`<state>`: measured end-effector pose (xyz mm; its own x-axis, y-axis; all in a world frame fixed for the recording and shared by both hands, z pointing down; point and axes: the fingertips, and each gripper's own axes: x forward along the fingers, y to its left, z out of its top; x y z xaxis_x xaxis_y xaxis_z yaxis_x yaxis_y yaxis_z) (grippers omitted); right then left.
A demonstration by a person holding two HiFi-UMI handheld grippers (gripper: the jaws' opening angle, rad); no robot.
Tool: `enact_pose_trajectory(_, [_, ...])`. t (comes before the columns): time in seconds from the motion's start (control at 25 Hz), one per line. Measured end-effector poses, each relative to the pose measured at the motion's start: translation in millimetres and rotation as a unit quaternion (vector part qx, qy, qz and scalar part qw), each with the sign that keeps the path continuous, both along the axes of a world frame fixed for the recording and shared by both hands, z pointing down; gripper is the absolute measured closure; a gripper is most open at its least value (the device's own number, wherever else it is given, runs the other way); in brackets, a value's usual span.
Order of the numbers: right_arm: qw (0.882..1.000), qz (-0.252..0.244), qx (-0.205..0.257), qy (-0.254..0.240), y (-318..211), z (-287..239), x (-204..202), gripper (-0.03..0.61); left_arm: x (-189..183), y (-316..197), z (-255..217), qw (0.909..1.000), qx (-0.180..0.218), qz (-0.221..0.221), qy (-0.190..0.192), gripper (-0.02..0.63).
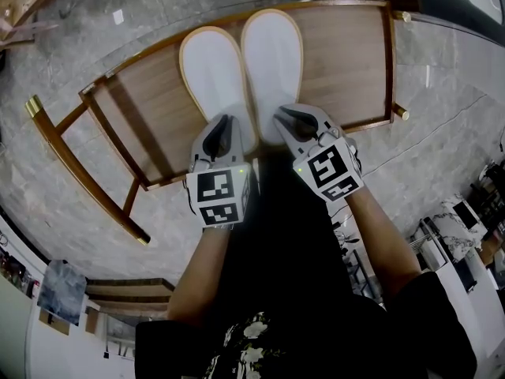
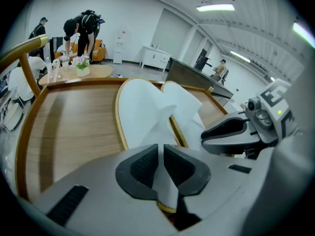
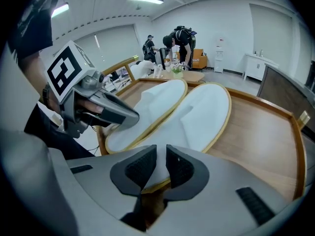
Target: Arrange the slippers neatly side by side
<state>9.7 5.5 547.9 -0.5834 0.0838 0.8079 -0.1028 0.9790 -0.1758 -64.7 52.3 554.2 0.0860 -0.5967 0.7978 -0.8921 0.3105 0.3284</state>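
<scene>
Two white slippers with tan edging lie side by side, toes pointing away from me, on a wooden tray table [image 1: 347, 54]. My left gripper [image 1: 223, 121] sits at the heel of the left slipper [image 1: 209, 69]. In the left gripper view, the left gripper [image 2: 159, 149] is shut on a fold of the left slipper [image 2: 142, 112]. My right gripper [image 1: 286, 117] is at the heel of the right slipper [image 1: 272, 54]. In the right gripper view, the right gripper [image 3: 161, 154] has its pads against the heel edge of the right slipper [image 3: 206, 109]. The left slipper [image 3: 147, 107] touches it alongside.
The table has a raised wooden rim [image 1: 390, 61] and brass-tipped legs [image 1: 33, 105], and it stands on a grey marble floor [image 1: 442, 117]. In the background people [image 2: 81, 26] bend over a small round table [image 2: 81, 73]. My dark-clothed body fills the lower head view.
</scene>
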Motion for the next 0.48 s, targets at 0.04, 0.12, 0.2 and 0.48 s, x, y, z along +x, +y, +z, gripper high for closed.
enact_pose_trajectory(0.04, [1.000, 0.000, 0.001, 0.000, -0.2, 0.0, 0.0, 0.525, -0.1, -0.4, -0.1, 1.0000, 0.000, 0.000, 0.001, 0.578])
enact_pose_trajectory(0.12, [1.000, 0.002, 0.005, 0.002, -0.9, -0.2, -0.3, 0.523, -1.1, -1.3, -0.9, 1.0000, 0.000, -0.005, 0.003, 0.580])
enact_pose_trajectory(0.2, [1.000, 0.008, 0.007, 0.003, -1.9, -2.2, -0.8, 0.525, -1.1, -2.7, -3.9, 1.0000, 0.003, -0.008, 0.003, 0.581])
enact_pose_trajectory(0.48, [0.999, 0.051, 0.017, 0.002, -12.1, -21.8, 0.5, 0.542, 0.3, 1.9, -21.9, 0.9998, 0.002, -0.016, 0.006, 0.604])
